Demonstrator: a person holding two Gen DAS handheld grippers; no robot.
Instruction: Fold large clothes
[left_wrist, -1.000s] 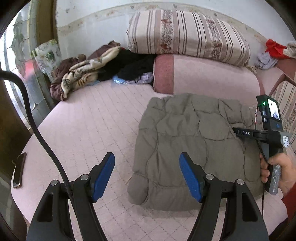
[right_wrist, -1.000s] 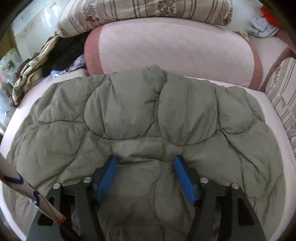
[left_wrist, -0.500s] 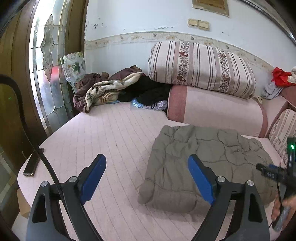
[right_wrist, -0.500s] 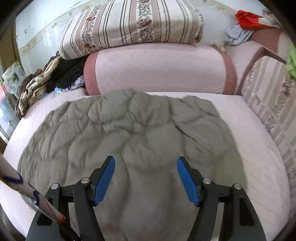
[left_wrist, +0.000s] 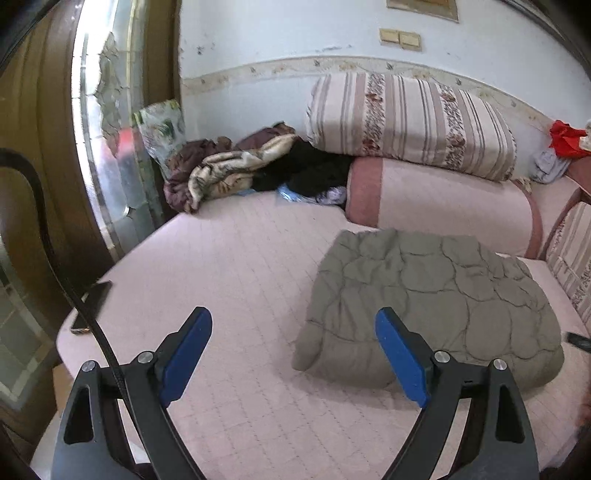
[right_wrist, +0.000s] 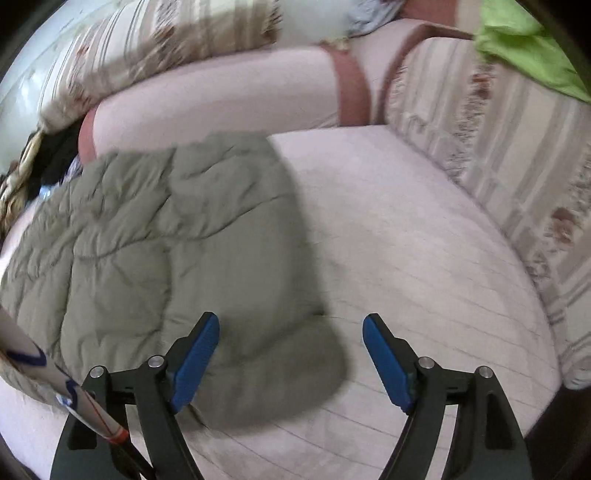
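Observation:
An olive-grey quilted jacket lies folded into a thick pad on the pink bed. It also shows in the right wrist view, blurred. My left gripper is open and empty, held above the bed to the left of the jacket's near edge. My right gripper is open and empty, above the jacket's near right corner, not touching it.
A pink bolster with a striped pillow on top lies behind the jacket. A heap of clothes sits at the back left. A phone lies at the bed's left edge. A striped cushion lines the right side.
Both grippers have pulled back and up from the jacket. The right one left the jacket's top and swung to the right. The jacket has not moved.

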